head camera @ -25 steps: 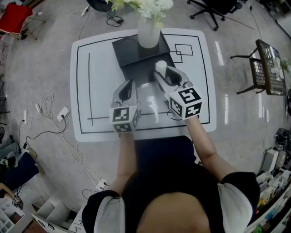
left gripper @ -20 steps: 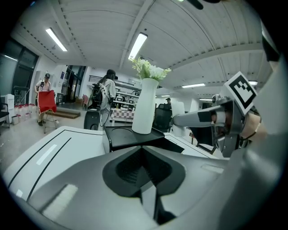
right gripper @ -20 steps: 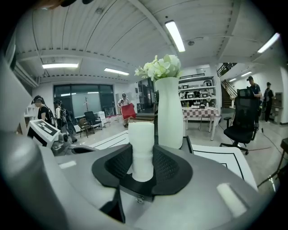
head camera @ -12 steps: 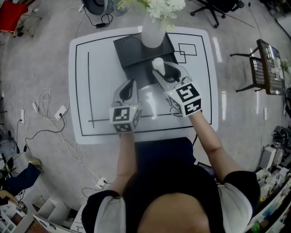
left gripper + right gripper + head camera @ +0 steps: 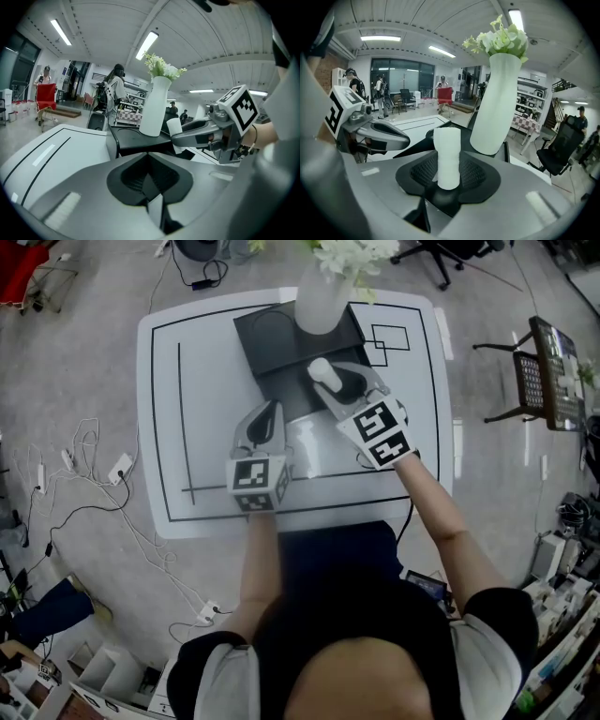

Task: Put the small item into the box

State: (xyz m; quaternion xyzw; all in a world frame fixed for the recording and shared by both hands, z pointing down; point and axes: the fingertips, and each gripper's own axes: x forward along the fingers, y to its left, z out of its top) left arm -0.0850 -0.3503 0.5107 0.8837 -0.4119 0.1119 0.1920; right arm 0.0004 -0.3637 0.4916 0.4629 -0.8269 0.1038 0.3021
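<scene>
A small white roll [image 5: 448,157] stands upright between the pads of my right gripper [image 5: 448,174], which is shut on it. In the head view the roll [image 5: 320,370] hangs over the near part of the black box [image 5: 253,334], with the right gripper [image 5: 328,382] behind it. My left gripper [image 5: 266,420] rests just before the box's near left corner, its jaws shut on nothing [image 5: 149,176]. From the left gripper view the roll [image 5: 175,127] and the box [image 5: 136,138] lie ahead to the right.
A tall white vase [image 5: 319,301] with flowers stands at the box's far side, close behind the roll [image 5: 497,103]. The white table [image 5: 187,427] carries black outlines. On the floor lie cables [image 5: 94,465] at left, and a chair [image 5: 539,371] stands at right.
My right gripper has rolled at the wrist and moved a little left and down over the box, still holding the roll. The left gripper has barely moved.
</scene>
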